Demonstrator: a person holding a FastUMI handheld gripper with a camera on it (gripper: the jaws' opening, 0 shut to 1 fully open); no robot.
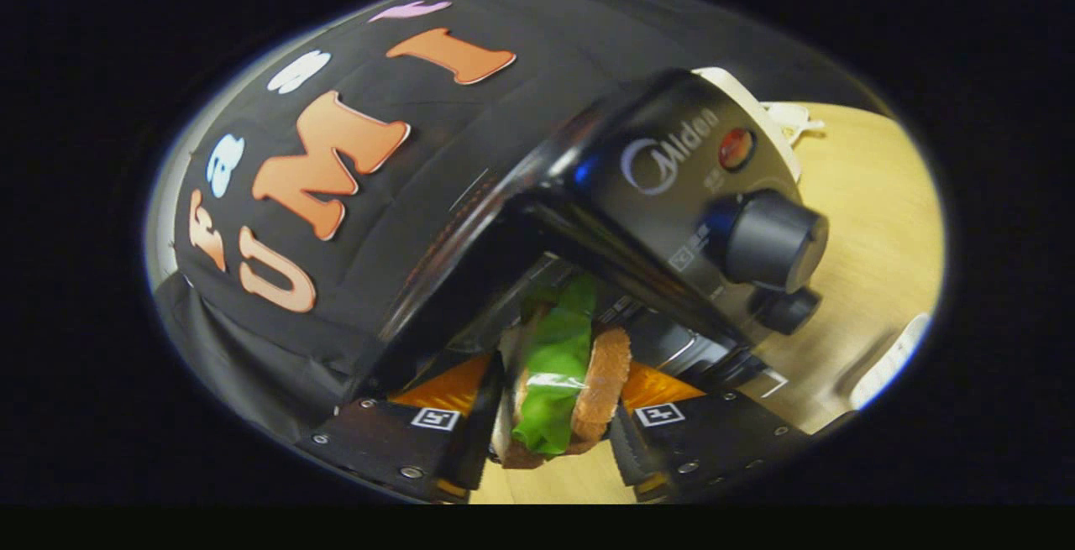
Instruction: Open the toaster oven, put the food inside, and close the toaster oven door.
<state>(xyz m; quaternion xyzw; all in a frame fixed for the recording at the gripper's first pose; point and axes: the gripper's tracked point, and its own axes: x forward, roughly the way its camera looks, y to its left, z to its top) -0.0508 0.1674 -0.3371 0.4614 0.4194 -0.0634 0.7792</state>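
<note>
My gripper (556,441) is shut on a sandwich (564,382) with brown bread and green lettuce, pinched on edge between both fingers. Just beyond the fingers stands the black toaster oven (672,172), seen strongly tilted. Its dark cavity (512,281) is open and the top of the sandwich reaches up in front of that opening. The oven's control panel carries a red lamp (736,148), a big black knob (768,239) and a smaller knob (788,309) below it. The oven door is hidden behind the fingers and the sandwich.
The oven stands on a light wooden table (873,222). A white object (789,117) lies behind the oven, and a pale object (890,361) rests on the table past the right finger. The black cloth wall (277,298) rises to the left of the oven.
</note>
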